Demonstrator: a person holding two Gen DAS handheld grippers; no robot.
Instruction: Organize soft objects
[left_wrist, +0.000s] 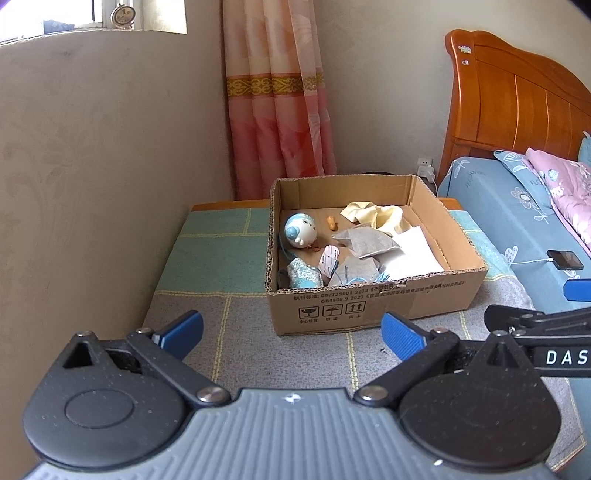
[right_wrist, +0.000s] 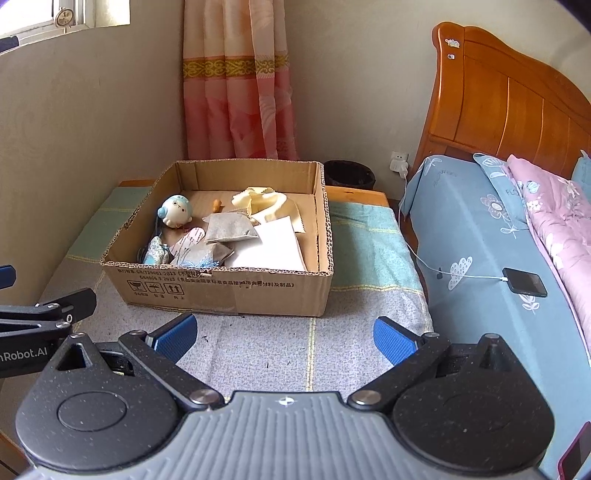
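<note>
An open cardboard box (left_wrist: 373, 302) (right_wrist: 221, 291) stands on a checked cloth. Inside lie a round blue-and-white plush toy (left_wrist: 300, 230) (right_wrist: 176, 211), a yellow cloth (left_wrist: 373, 216) (right_wrist: 262, 203), grey pouches (left_wrist: 364, 240) (right_wrist: 227, 229), a white folded sheet (left_wrist: 413, 251) (right_wrist: 273, 243), a blue patterned pouch (left_wrist: 303, 277) (right_wrist: 157, 251) and a small orange piece (left_wrist: 331, 222) (right_wrist: 217, 204). My left gripper (left_wrist: 291, 334) is open and empty, in front of the box. My right gripper (right_wrist: 284, 334) is open and empty, also short of the box.
The cloth-covered table (left_wrist: 221, 258) (right_wrist: 369, 236) sits in a wall corner by a pink curtain (left_wrist: 277, 92). A bed with blue sheet (right_wrist: 480, 236), pink quilt (right_wrist: 554, 214) and a charging phone (right_wrist: 524, 282) lies to the right. A dark bin (right_wrist: 349, 173) stands behind the table.
</note>
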